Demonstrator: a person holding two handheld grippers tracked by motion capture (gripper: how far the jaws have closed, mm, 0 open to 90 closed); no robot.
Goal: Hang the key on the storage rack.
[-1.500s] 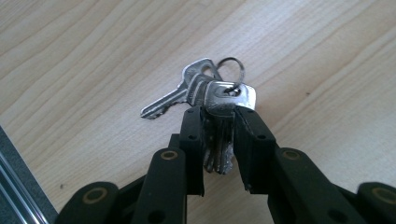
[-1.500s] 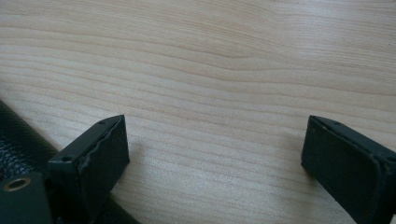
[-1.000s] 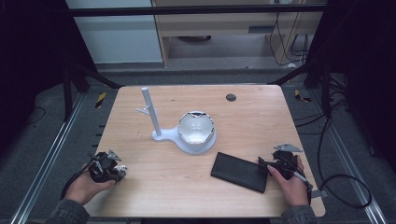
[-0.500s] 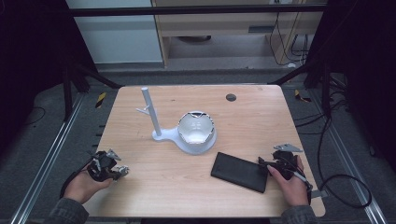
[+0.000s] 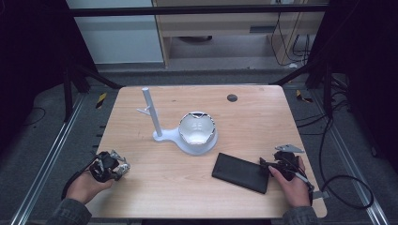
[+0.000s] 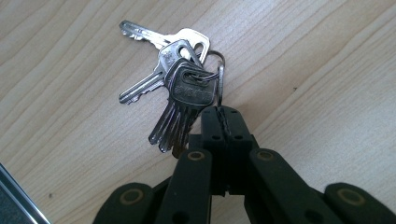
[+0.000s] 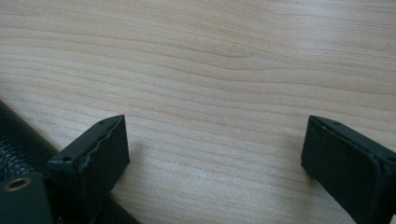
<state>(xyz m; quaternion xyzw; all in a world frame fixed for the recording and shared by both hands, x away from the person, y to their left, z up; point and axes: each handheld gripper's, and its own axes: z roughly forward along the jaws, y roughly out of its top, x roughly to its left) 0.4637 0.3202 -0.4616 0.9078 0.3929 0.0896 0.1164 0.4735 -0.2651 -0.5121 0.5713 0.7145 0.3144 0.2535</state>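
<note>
Left gripper (image 6: 223, 122) jaws just closed, pinching the ring of the silver metal key bunch (image 6: 180, 91); right gripper (image 7: 215, 154) jaws wide over the light wooden counter (image 7: 224, 65).

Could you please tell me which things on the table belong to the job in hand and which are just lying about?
In hand: bunch of keys, pinched at its ring by the left gripper.
Lying about: white stand, black wallet, beside the open right gripper.

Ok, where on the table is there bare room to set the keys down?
Bare wood lies between the left gripper with the keys and the black case, and along the far edge around the dark disc. The middle is crowded by the white stand and its bowl.
</note>
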